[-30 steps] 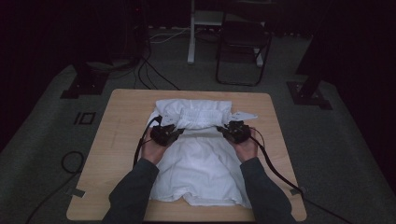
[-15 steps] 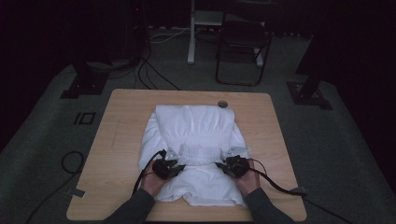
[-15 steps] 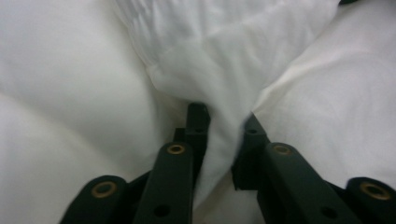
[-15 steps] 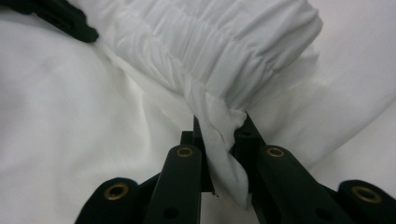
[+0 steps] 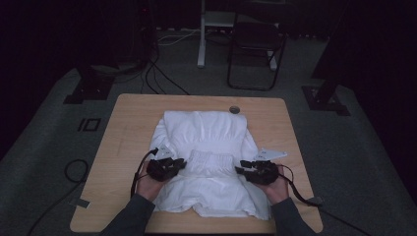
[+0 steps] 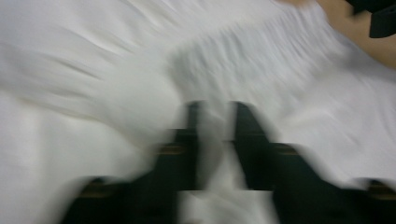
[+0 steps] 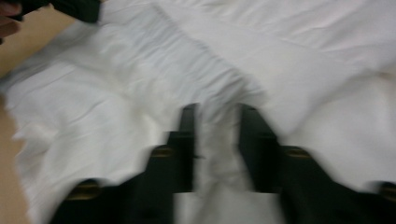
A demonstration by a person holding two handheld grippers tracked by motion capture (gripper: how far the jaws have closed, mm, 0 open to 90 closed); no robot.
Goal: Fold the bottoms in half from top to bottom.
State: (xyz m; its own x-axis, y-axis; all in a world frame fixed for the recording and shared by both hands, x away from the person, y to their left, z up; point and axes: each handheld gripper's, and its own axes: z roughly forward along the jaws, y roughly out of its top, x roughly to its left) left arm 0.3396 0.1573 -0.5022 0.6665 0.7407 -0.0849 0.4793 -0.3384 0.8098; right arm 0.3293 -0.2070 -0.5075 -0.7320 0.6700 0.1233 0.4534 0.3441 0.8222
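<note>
While your left claw (image 5: 181, 162) and right claw (image 5: 239, 170) each pinch the gathered waistband, the white garment (image 5: 204, 135) lies folded over on the table (image 5: 123, 128); further folds likely remain.

This looks like a dim recording studio or lab rather than a home. A lone wooden bench (image 5: 128, 147) stands on grey carpet (image 5: 44, 162), ringed by black stand bases (image 5: 88, 88) and loose cables (image 5: 162, 78). A folding chair (image 5: 253, 49) and a white post (image 5: 201, 34) stand behind, against dark surroundings.
</note>
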